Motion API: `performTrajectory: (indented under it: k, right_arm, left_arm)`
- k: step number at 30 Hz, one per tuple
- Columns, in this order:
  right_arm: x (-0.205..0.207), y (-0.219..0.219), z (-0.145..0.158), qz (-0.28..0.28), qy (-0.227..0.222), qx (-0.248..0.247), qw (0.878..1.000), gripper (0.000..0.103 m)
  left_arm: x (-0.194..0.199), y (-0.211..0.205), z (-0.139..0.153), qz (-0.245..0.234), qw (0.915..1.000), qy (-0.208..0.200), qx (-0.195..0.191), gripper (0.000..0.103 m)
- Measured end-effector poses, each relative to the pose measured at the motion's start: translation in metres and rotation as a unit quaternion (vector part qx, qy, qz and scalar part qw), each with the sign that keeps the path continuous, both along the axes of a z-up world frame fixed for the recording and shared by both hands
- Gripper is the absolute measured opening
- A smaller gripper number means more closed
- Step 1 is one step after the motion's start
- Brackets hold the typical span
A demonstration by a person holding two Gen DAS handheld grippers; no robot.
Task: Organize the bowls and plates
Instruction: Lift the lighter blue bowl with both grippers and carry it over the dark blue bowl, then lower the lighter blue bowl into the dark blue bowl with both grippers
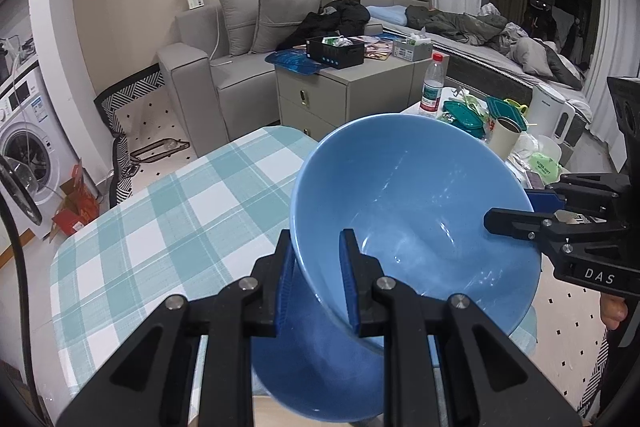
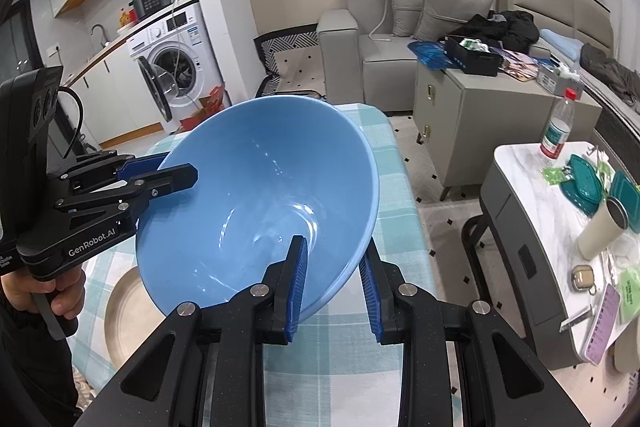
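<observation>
Both tongs pinch opposite rims of one glossy blue bowl (image 1: 416, 211), jaws nearly closed on its thin wall: the left gripper (image 1: 316, 279) on the near-left edge, the right gripper (image 2: 334, 287) on the near-right. The bowl hangs tilted above the teal checked tablecloth (image 1: 168, 227), a beige plate (image 2: 128, 311) beneath; open cloth lies beyond

A grey sofa (image 1: 224, 59) stands against the beige wall (image 1: 132, 19), with a washing machine (image 2: 176, 63) on the white dotted floor (image 2: 424, 155).
</observation>
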State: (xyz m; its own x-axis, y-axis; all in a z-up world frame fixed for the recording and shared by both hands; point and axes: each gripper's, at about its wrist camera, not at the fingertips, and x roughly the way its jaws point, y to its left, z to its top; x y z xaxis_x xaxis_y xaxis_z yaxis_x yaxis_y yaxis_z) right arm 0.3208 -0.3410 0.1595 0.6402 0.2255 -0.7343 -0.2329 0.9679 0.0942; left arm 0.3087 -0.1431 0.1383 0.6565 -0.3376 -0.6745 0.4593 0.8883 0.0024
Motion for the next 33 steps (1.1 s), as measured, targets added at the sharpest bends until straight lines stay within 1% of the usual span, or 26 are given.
performTrajectory:
  k: [10, 21, 33]
  right_arm:
    - [0.004, 0.029, -0.004, 0.029, 0.006, -0.002, 1.000, 0.027]
    - [0.007, 0.048, -0.014, 0.047, 0.019, -0.004, 0.999, 0.027]
    - [0.013, 0.050, -0.029, 0.056, 0.037, -0.008, 0.998, 0.027]
  left_arm:
    - [-0.008, 0.028, -0.004, 0.029, 0.9996, 0.002, 0.001, 0.021]
    - [-0.014, 0.045, -0.015, 0.045, 0.9989, 0.014, 0.002, 0.021]
    - [-0.019, 0.050, -0.028, 0.051, 0.9982, 0.029, 0.007, 0.021]
